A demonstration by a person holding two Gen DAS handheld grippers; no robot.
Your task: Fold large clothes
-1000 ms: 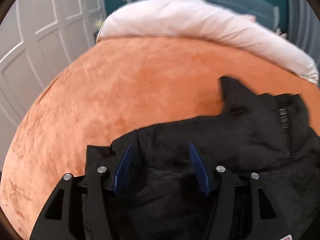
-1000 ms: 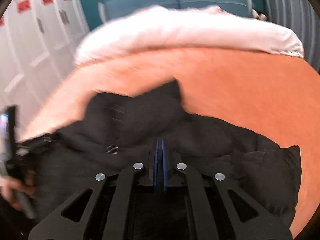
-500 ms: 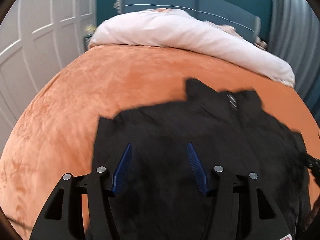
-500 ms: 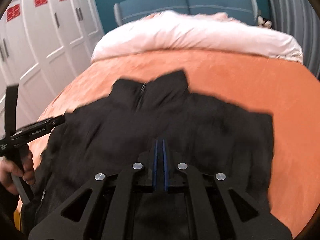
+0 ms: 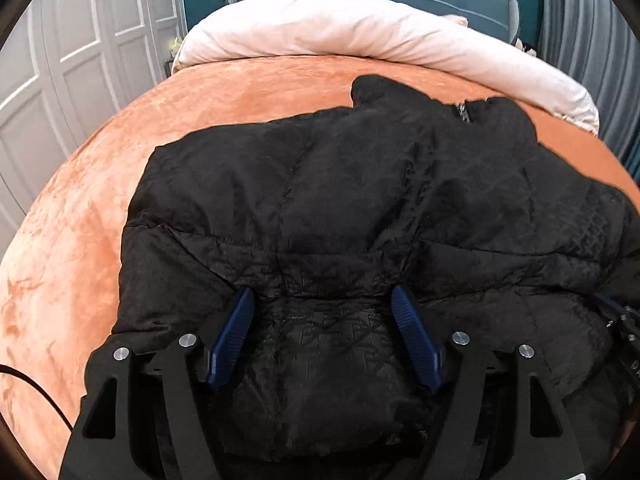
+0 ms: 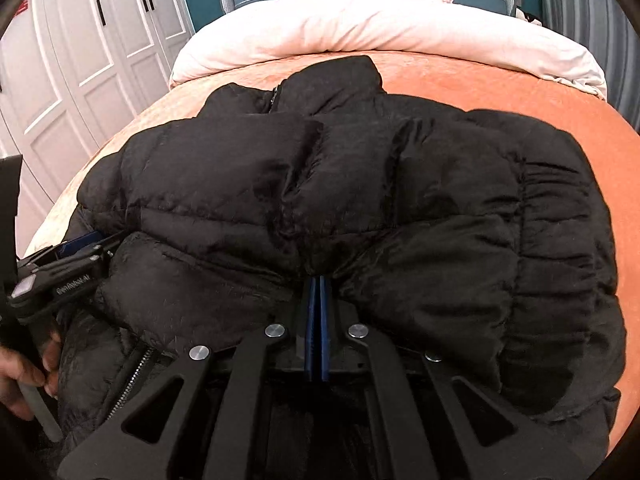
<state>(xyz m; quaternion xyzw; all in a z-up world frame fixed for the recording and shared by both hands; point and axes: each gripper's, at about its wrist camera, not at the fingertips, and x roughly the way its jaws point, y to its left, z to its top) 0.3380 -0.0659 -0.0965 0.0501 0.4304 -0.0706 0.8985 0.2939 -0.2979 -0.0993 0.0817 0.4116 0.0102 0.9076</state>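
A black quilted jacket (image 5: pixel 360 208) lay spread across the orange bedspread (image 5: pixel 80 216), collar and zip toward the pale duvet (image 5: pixel 360 28) at the head of the bed, its long axis running straight away from both grippers. The right gripper (image 6: pixel 317 280) stood at the near hem with its blue pads pressed together, apparently pinching a fold of fabric there, though the bulging quilting hid the pad tips. The left gripper (image 5: pixel 324 300) had its jaws well apart, straddling a padded section of the same hem without gripping it. Both tools sat at the near edge, the right nearer the garment's centre; any fold would probably carry this hem forward toward the collar. White wardrobe doors (image 6: pixel 80 60) stood beyond the bed's left side.
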